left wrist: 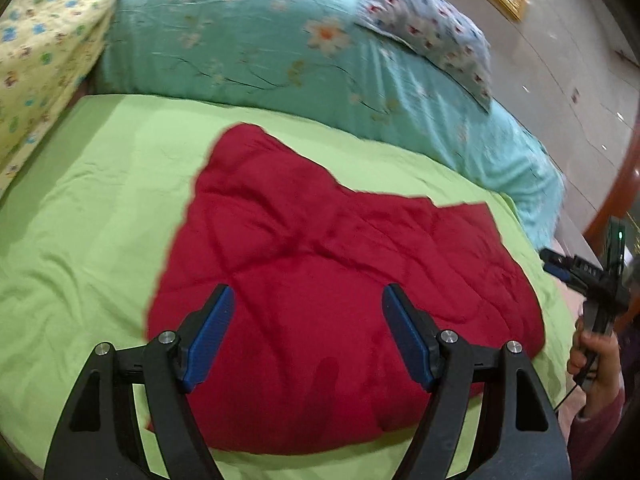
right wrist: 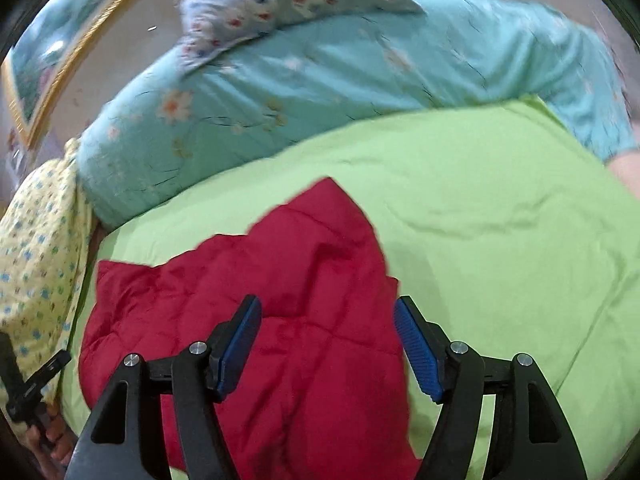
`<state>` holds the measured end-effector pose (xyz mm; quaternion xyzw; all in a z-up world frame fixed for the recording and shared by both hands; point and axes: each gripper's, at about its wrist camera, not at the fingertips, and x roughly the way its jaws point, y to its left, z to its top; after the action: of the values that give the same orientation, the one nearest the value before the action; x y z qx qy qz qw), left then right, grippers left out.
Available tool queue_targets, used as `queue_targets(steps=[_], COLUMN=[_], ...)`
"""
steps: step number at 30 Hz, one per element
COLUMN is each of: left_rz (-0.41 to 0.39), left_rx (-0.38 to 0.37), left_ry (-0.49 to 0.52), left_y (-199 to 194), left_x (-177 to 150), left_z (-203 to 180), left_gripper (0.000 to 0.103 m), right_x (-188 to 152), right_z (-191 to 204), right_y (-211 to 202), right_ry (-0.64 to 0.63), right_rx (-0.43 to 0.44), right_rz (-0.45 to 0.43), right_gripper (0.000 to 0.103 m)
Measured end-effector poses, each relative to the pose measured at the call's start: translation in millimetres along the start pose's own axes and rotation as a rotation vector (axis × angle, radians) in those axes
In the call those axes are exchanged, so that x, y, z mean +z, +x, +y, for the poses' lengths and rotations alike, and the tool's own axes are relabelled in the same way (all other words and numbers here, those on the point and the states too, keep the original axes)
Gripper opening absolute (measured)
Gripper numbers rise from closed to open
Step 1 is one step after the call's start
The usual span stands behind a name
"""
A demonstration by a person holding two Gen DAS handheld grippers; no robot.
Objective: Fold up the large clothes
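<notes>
Nearest my left camera, the left claw (left wrist: pixel 308 300) is spread wide, its blue pads holding nothing, poised over the red quilted garment (left wrist: pixel 340 280). My right claw (right wrist: pixel 326 312) is just as wide open and empty above the same garment (right wrist: pixel 280 300). The garment lies bunched on the green bedsheet (left wrist: pixel 100 220), toward the bed's near edge. Along the far edge sits a teal floral duvet (left wrist: pixel 260 40) with a patterned pillow (left wrist: pixel 432 28) on top; a yellow printed cloth (left wrist: pixel 44 52) lies beside it.
</notes>
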<state>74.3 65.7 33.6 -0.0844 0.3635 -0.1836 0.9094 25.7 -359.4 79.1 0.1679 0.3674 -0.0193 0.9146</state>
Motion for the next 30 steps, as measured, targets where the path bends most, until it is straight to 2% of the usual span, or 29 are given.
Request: queue_targets(steps=[6,10,13,16,22,25,30], left_rz=[0.066,0.121,0.140,0.161,0.144,0.146,0.164], left_rx=[-0.028,-0.041,-0.009,0.037,0.091,0.126,0.153], left_ry=[0.067,0.095,0.131,0.148,0.158,0.152,0.100], left_y=[8,15,24,39,68,80,101], left_x=[-16,-30,-39,-41,-33,-21,6], left_z=[-31,-42,-45,-45,-40,-38,-26], left_gripper=[0.076,0.076,0.077,0.080,0.090,0.094,0.094], right_x=[-24,-43,-50,-59,-61,-50,-24], right_z=[48,74,82,90,96,89,70], right_y=[16,31,40,51,86,101,123], right_ry=[-0.146,-0.221,-0.249,-0.289,-0.363,-0.338,-0.269], right_rx=[0.103,0.122,0.124,0.102,0.011,-0.016,-0.059], right_rz=[0.112,0.168,0.195,0.211,0.212,0.211,0.224], right_gripper=[0.071,0.071,0.071,0.074,0.082,0.083,0.083])
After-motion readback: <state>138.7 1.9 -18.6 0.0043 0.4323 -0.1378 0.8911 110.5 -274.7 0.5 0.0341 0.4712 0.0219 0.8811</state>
